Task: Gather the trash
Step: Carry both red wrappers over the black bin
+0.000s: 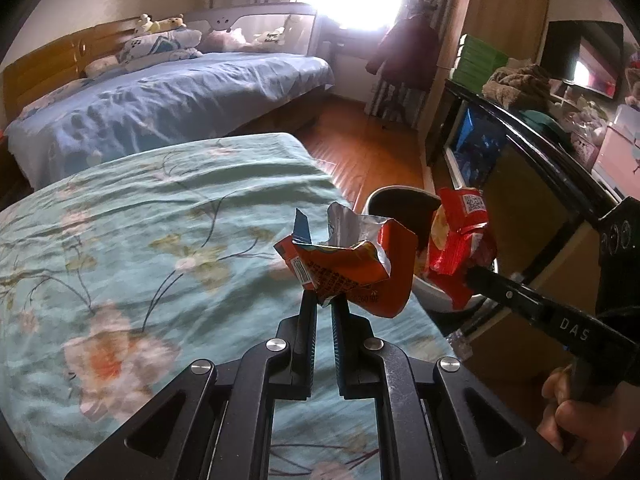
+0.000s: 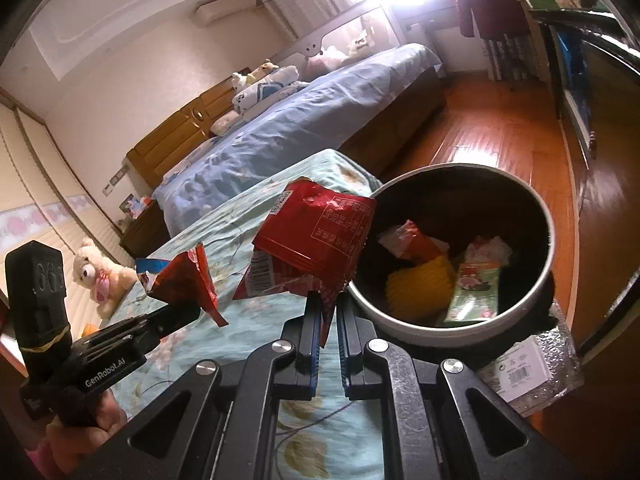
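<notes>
My left gripper (image 1: 324, 300) is shut on a crumpled orange snack wrapper (image 1: 352, 268) held above the edge of the floral bed cover. To its right, my right gripper (image 1: 474, 274) is shut on a red snack bag (image 1: 460, 248) in front of the round trash bin (image 1: 384, 196). In the right wrist view the right gripper (image 2: 328, 304) pinches the red bag (image 2: 316, 232) just left of the bin's rim (image 2: 404, 330). The bin holds several wrappers, a yellow item and a green packet. At left, the left gripper (image 2: 188, 312) carries the orange wrapper (image 2: 180, 276).
The teal floral bed cover (image 1: 160, 220) lies beneath both grippers, with a blue bed (image 1: 160, 96) behind it. Wooden floor (image 1: 360, 148) runs past the bin, and a dark cabinet (image 1: 520, 184) stands to the right. A silver parcel (image 2: 532, 368) lies beside the bin. A teddy bear (image 2: 100, 276) sits at the left.
</notes>
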Demonstrator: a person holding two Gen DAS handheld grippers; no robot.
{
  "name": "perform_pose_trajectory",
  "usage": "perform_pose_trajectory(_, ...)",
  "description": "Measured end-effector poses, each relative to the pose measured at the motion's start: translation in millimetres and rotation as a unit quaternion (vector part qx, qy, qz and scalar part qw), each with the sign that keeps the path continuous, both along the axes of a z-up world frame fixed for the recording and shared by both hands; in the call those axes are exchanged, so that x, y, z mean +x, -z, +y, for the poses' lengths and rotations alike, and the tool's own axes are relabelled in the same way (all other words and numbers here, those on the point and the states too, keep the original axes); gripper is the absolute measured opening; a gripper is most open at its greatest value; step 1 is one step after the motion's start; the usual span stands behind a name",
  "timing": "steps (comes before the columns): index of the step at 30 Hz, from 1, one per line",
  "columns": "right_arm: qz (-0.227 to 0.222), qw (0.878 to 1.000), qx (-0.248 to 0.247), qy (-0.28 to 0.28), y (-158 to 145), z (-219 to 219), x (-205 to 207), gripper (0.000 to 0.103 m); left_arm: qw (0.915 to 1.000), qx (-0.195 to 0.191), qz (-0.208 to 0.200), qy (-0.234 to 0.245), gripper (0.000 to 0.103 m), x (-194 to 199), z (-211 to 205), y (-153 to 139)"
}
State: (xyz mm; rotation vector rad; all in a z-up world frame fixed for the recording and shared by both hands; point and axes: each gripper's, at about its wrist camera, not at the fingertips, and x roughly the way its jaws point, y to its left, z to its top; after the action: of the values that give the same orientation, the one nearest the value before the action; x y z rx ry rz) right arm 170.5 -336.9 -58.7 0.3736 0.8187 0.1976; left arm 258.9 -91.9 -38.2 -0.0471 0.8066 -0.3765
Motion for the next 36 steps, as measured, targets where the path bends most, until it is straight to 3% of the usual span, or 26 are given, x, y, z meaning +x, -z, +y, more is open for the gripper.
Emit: perform_pose_trajectory(36,-0.002,0.999,-0.006,0.051,-7.1,-53.8,5.0,0.008,0.9987,0.022,-0.005,0.045,0.006,32.7,-62.5,6.7)
